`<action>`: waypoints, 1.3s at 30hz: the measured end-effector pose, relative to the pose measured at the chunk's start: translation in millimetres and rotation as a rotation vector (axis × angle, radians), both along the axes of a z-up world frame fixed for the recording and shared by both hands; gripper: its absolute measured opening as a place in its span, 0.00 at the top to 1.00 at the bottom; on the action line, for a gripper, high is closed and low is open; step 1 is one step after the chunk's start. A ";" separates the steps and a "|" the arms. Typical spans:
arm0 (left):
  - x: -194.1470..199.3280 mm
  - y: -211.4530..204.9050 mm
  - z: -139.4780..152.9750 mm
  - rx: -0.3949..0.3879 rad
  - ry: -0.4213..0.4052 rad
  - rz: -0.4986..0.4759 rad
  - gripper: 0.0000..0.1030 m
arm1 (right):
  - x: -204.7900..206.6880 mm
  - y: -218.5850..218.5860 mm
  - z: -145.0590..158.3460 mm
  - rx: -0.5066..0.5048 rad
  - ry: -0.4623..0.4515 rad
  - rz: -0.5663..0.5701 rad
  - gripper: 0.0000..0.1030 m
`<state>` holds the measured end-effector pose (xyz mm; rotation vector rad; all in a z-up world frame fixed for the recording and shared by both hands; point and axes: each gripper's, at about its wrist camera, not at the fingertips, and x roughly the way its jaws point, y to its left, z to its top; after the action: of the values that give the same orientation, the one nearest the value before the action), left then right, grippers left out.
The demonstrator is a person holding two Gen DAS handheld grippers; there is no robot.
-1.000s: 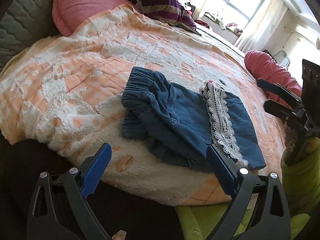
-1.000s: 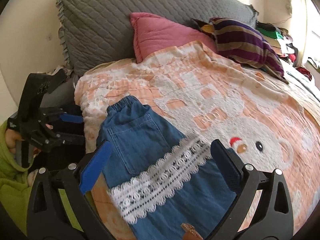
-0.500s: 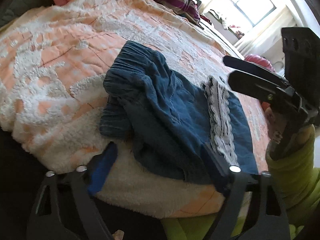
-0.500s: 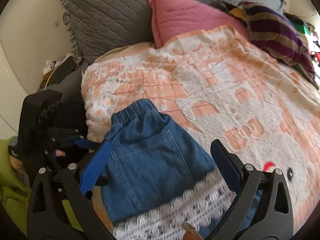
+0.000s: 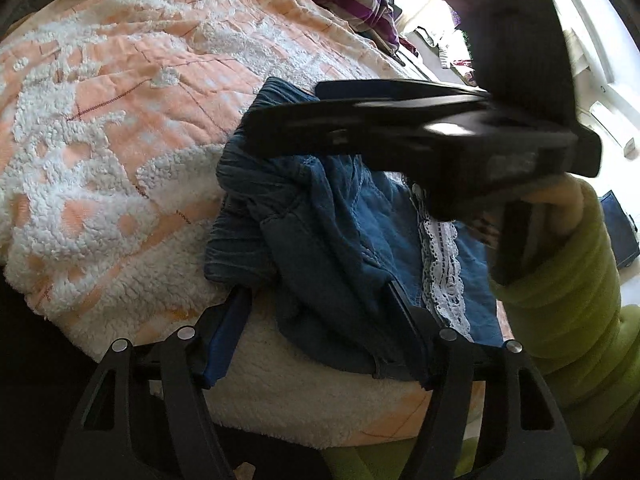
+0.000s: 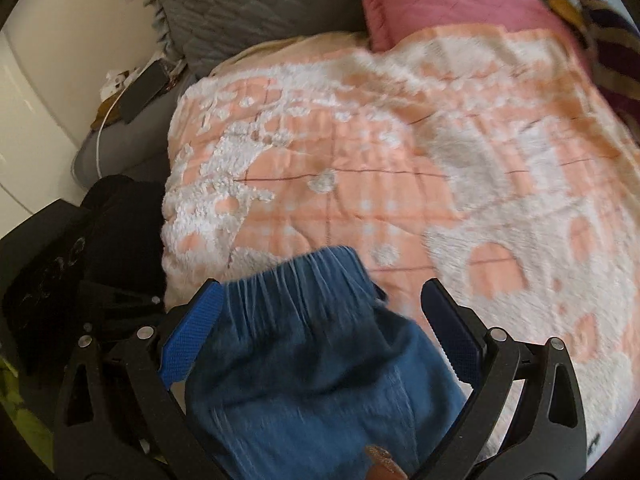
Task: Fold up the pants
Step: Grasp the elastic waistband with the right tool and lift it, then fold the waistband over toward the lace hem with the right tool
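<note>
Denim pants (image 5: pixel 336 240) lie bunched on the blanket (image 5: pixel 120 140), both grippers spread.

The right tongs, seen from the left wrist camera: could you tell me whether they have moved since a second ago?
Yes. The right tongs have swung in from the bed's right edge and now reach across the denim pants to their elastic waistband.

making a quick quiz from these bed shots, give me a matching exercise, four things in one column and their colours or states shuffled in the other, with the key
Things:
1. pants
2. lace trim
3. blanket
4. left gripper

Colours or states:
A. orange and white, fleecy
B. open, one finger either side of the denim's near edge
C. blue denim, bunched at the waistband
D. white, a strip across the denim

Pairs: 1-C, 2-D, 3-A, 4-B
</note>
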<state>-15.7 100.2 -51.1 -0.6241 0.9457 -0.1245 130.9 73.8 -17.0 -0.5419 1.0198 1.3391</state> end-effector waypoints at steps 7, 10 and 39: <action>2.5 -0.9 -1.2 -0.048 -0.020 -0.008 0.17 | 1.3 6.1 -22.0 0.007 0.072 0.014 0.55; 5.8 -6.3 1.3 -0.025 -0.020 -0.005 0.17 | 3.6 -10.5 -8.0 0.067 0.072 -0.006 0.71; 34.0 -203.2 65.7 0.016 -0.207 -0.590 0.29 | 25.0 -290.0 49.6 0.353 -0.025 -0.505 0.59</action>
<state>18.3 -102.9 14.6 -0.2938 0.9041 -0.6938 155.9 -216.2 32.6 -0.0257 0.8038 1.0204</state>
